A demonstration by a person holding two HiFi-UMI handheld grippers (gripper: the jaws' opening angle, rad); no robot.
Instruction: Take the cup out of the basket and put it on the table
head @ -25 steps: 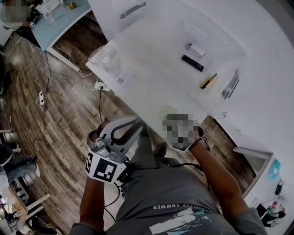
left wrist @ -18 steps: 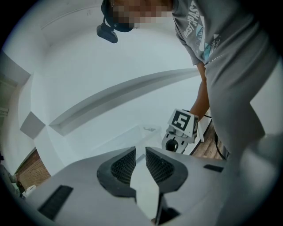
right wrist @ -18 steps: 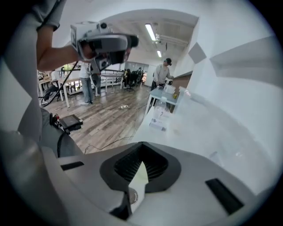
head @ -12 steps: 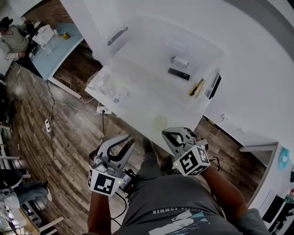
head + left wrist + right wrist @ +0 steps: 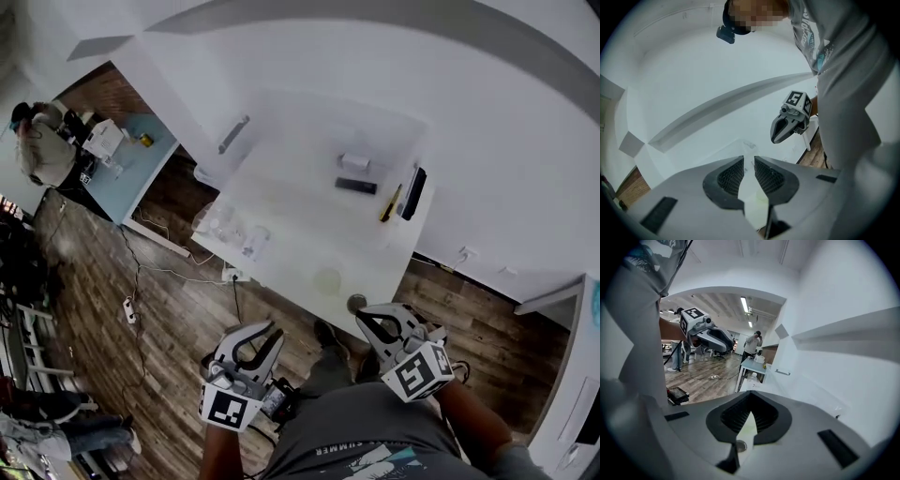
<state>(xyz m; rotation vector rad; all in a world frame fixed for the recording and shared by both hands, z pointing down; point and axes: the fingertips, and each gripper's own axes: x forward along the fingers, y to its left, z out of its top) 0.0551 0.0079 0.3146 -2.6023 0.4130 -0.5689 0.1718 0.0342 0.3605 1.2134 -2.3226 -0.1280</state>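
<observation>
Grey shirt of the person is nearest, w/ a marker cube on each hand's rig. L tongs: narrow, the ribbed pads not quite meeting, a slim gap, nothing btwn them. R tongs: tips pressed together, nothing in them either. The two sit side by side, well apart, both pointing at the tabletop. L tongs hang over the wood floor, short of the tabletop's near edge; R tongs' tips are about at that edge.

Just ahead of the R tongs' tips, right at the edge, is a small dark round thing; can't tell what it is. A bit farther ahead, btwn the two tongs but nearer the R, is the cup: pale greenish, round seen from above, standing alone on the white tabletop, touched by neither tongs.

Ahead & left of the L tongs, clear plastic bottles cluster at the tabletop's corner. Beyond the cup is the basket, a clear bin; the cup looks to be outside it, on the near side. Inside it: small white box, black remote, yellow-black tool.

Far left of the L tongs: power strip on the floor, then a pale blue table w/ another person beside it.
</observation>
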